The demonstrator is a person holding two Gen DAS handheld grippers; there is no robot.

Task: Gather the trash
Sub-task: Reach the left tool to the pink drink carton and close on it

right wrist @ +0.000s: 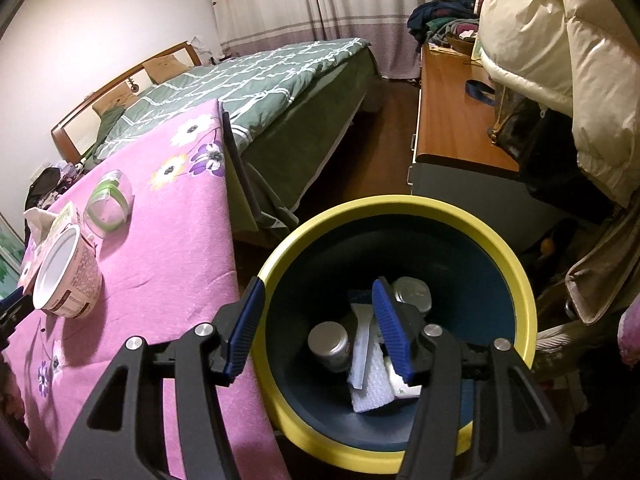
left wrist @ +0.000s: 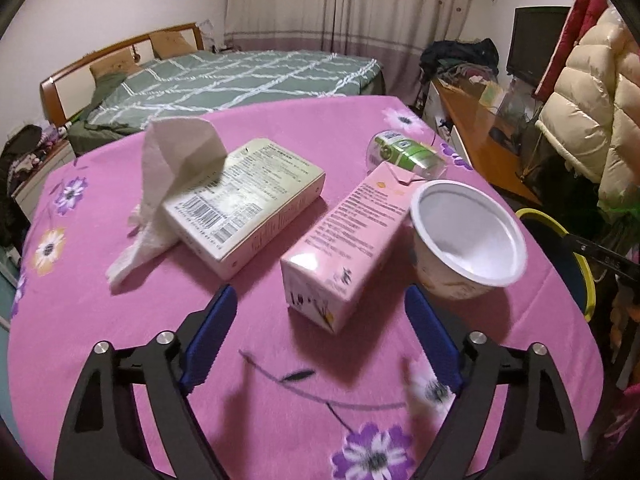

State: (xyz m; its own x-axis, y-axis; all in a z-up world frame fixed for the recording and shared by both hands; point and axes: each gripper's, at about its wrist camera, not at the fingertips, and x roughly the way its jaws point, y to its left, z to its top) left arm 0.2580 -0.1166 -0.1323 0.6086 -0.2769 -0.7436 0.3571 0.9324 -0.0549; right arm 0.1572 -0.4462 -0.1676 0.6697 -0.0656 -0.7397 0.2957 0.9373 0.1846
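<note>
Five pieces of trash lie on the pink flowered tablecloth [left wrist: 120,320]: one crumpled white paper napkin [left wrist: 168,184], one flat cream cardboard box [left wrist: 248,200], one pink carton [left wrist: 344,248], one white plastic cup [left wrist: 468,240] and one clear green-labelled bottle [left wrist: 408,154]. The left gripper [left wrist: 320,300], jaws spread and empty, hovers just short of the carton. The right gripper [right wrist: 316,296], spread and empty, hangs over the yellow-rimmed blue bin [right wrist: 400,208] beside the table.

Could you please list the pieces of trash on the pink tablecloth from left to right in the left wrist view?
Crumpled white tissue → flat cream cardboard box with barcodes → pink rectangular carton lying on its side → white plastic yogurt cup.
</note>
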